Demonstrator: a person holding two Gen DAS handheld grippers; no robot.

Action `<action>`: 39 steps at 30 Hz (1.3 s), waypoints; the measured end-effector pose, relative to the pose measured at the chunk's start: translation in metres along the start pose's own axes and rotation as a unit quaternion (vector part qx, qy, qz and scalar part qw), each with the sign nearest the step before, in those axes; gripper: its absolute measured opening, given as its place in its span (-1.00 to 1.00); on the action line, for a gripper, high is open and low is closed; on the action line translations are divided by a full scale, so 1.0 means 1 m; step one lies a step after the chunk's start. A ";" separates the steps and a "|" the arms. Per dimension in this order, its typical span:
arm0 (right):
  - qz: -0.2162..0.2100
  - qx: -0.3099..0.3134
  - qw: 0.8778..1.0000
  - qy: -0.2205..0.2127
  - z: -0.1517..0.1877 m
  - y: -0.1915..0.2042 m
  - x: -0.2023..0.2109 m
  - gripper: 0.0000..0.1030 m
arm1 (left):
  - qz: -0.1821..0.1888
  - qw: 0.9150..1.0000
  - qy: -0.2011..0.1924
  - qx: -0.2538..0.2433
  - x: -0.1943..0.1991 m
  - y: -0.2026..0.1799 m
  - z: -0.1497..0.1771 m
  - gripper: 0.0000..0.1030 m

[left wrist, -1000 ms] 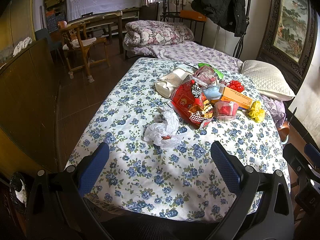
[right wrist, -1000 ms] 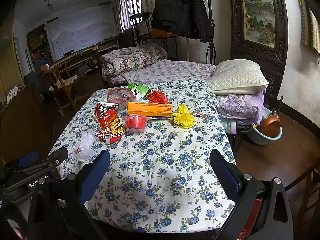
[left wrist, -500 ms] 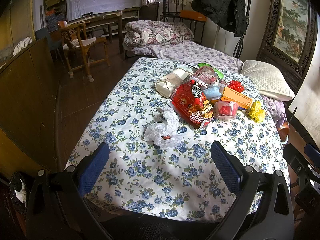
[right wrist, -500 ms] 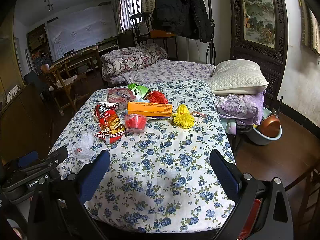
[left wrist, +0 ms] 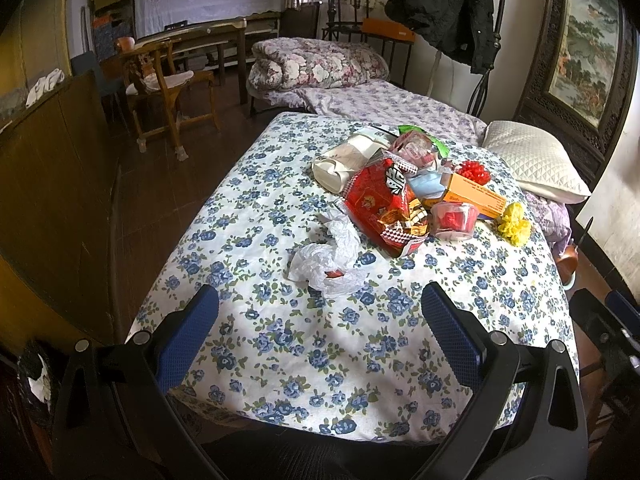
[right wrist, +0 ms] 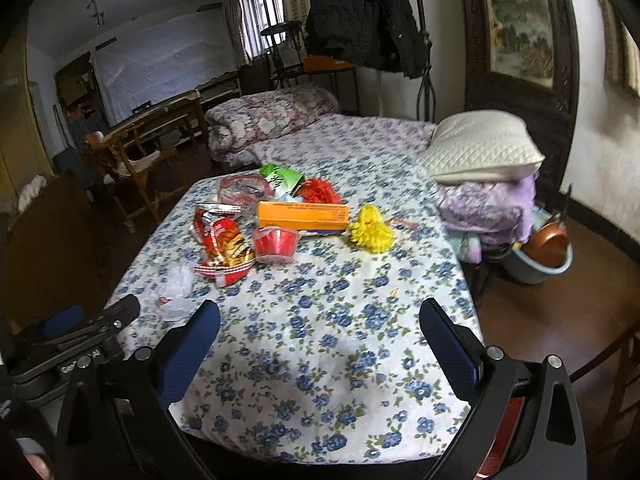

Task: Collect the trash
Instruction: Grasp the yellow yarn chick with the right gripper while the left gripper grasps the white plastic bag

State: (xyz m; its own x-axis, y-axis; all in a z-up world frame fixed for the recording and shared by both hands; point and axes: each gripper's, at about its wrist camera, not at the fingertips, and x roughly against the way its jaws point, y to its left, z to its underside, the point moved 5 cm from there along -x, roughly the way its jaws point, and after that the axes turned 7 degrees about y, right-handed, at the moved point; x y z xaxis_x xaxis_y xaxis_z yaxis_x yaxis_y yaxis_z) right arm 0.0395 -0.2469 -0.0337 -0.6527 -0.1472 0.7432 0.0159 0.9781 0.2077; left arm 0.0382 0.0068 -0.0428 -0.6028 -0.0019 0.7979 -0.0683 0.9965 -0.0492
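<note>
Left view only: cream folded bag point(left wrist: 352, 156) behind the red snack packet point(left wrist: 378, 204).
Right view only: copper pan point(right wrist: 546, 244) in a grey basin, far right.
Left hand-held gripper point(left wrist: 320, 332): spread wide, empty; crumpled white plastic bag point(left wrist: 328, 260) just ahead.
Right hand-held gripper point(right wrist: 320, 340): spread wide, empty, trash well ahead.
Surface: blue-flowered bedsheet point(right wrist: 340, 320); quilted white pillow point(right wrist: 480, 148) far right.

Right claw point(right wrist: 319, 336) spread empty over floral tablecloth point(right wrist: 320, 360) — snack bag point(right wrist: 222, 246), orange box point(right wrist: 302, 216) beyond
</note>
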 end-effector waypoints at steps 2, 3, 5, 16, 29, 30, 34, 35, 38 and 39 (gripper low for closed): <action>-0.005 -0.009 1.000 0.009 -0.011 -0.007 -0.008 0.89 | 0.004 1.000 0.004 0.007 -0.002 0.002 0.000 0.88; 0.002 -0.009 1.000 0.013 -0.016 -0.009 -0.012 0.89 | 0.005 1.000 0.006 0.011 -0.003 0.004 -0.001 0.88; 0.029 -0.010 0.999 0.030 -0.031 -0.017 -0.027 0.89 | 0.011 1.000 0.012 0.019 -0.004 0.007 -0.001 0.88; 0.078 -0.050 0.987 0.134 -0.080 -0.067 -0.142 0.89 | 0.042 0.998 0.028 0.045 -0.010 0.018 -0.002 0.88; 0.049 -0.033 0.988 0.145 -0.071 -0.066 -0.159 -0.41 | 0.047 0.997 0.041 0.053 -0.018 0.026 -0.005 0.88; 0.036 -0.035 0.989 0.140 -0.068 -0.062 -0.151 -0.41 | 0.046 0.997 0.042 0.056 -0.019 0.029 -0.007 0.88; -0.003 -0.009 0.994 0.112 -0.058 -0.038 -0.104 -0.41 | 0.049 0.996 0.046 0.066 -0.027 0.040 -0.018 0.88; -0.016 -0.002 0.994 0.109 -0.051 -0.030 -0.092 -0.41 | 0.047 0.995 0.052 0.069 -0.032 0.041 -0.023 0.88; -0.032 0.015 0.992 0.124 -0.036 -0.017 -0.088 -0.40 | 0.036 0.995 0.074 0.061 -0.052 0.032 -0.036 0.88; -0.035 0.019 0.991 0.130 -0.035 -0.016 -0.090 -0.40 | 0.031 0.995 0.083 0.053 -0.059 0.026 -0.039 0.87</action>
State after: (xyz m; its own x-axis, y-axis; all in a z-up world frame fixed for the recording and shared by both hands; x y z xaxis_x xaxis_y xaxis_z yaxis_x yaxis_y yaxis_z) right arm 0.1240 -0.2540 -0.0816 -0.4348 -0.2429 0.8671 -0.0537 0.9682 0.2443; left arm 0.1030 0.0366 -0.0672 -0.4704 0.0827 0.8786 -0.1233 0.9797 -0.1582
